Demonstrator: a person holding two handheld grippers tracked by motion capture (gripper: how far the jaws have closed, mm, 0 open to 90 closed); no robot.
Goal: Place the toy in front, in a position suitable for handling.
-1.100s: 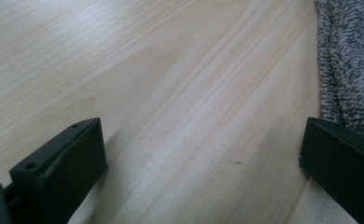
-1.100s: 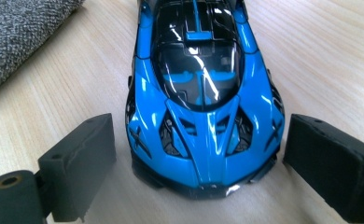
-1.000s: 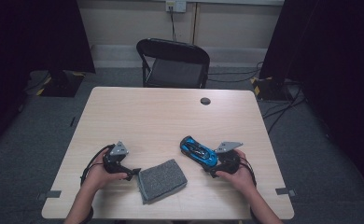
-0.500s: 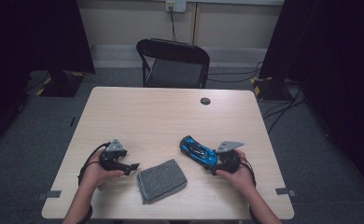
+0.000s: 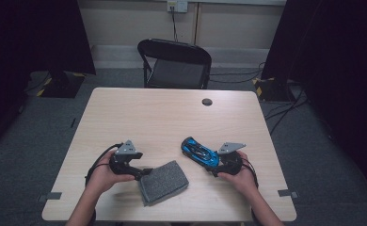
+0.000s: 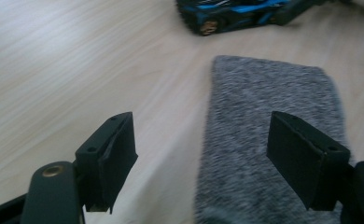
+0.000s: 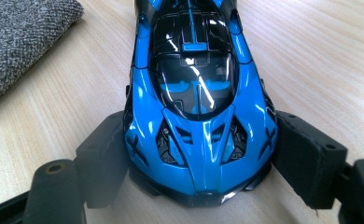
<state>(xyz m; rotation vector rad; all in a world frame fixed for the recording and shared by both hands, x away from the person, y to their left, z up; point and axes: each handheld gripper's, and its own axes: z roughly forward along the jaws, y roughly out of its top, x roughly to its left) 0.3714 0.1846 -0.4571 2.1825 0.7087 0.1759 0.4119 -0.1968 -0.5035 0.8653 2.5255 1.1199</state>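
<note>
At lower right, the right gripper (image 5: 218,165) lies level, fingers pinching a blue toy car (image 5: 199,151); at lower left, the left gripper (image 5: 143,173) angles toward a grey cloth (image 5: 163,181), fingers spread but just closing, nothing pinched.

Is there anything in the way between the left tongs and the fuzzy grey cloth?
No, nothing visible. The left tongs sit right at the grey cloth, open, with one edge of it between the jaws. The blue toy car sits off to the side, in the right tongs.
</note>
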